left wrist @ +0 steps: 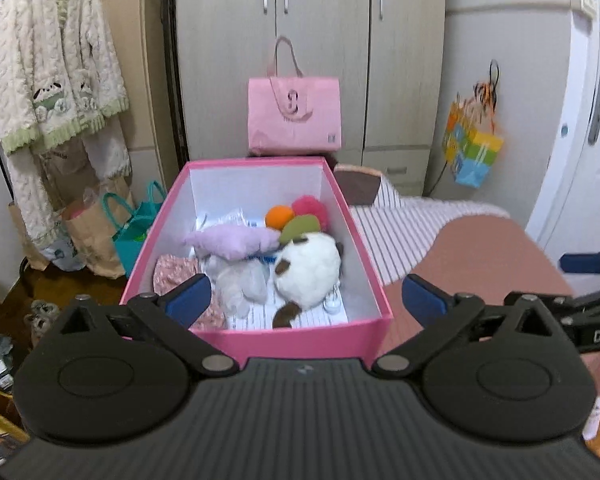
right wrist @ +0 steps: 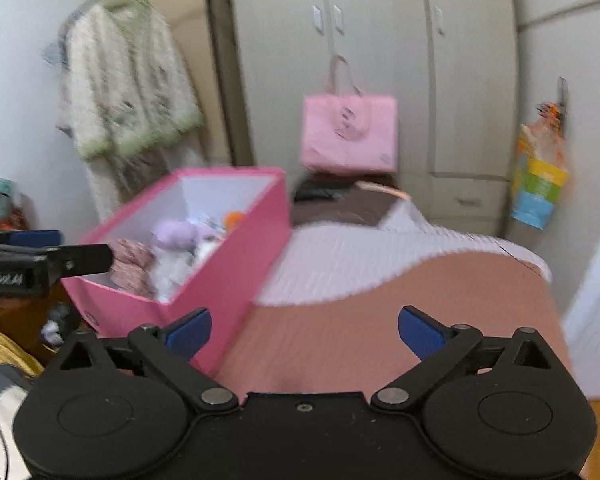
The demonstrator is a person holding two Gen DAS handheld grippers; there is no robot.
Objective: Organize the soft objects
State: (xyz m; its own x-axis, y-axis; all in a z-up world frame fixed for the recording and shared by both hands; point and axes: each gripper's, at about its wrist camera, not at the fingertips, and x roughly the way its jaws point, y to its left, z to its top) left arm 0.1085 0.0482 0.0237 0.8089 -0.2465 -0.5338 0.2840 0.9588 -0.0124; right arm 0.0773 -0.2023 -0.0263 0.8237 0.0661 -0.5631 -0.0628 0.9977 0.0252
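We hold the left tongs point(left wrist: 307, 298) spread wide and empty over the near end of the pink box point(left wrist: 312, 342), which sits on the bed point(left wrist: 488, 256) close to its left edge; our right tongs point(right wrist: 305, 333) are likewise wide apart with nothing between them, poised over the pinkish bedcover just right of the box. Inside the box the soft things lie packed together: a white plush with brown patches point(left wrist: 308, 270) toward the near right, a lilac cushion point(left wrist: 232, 240) across the middle, a patterned pink cloth point(left wrist: 176, 270) at the near left, and orange, red and green pom-poms point(left wrist: 300, 216) toward the far end. No loose soft object shows on the bedcover in either view, so we judge the gathering step is largely done; the right view is blurred, so small items may escape us. The next move calls either for finding a remaining item beyond these views or for settling the contents, and for that the tongs must descend inside the walls without catching the rim.
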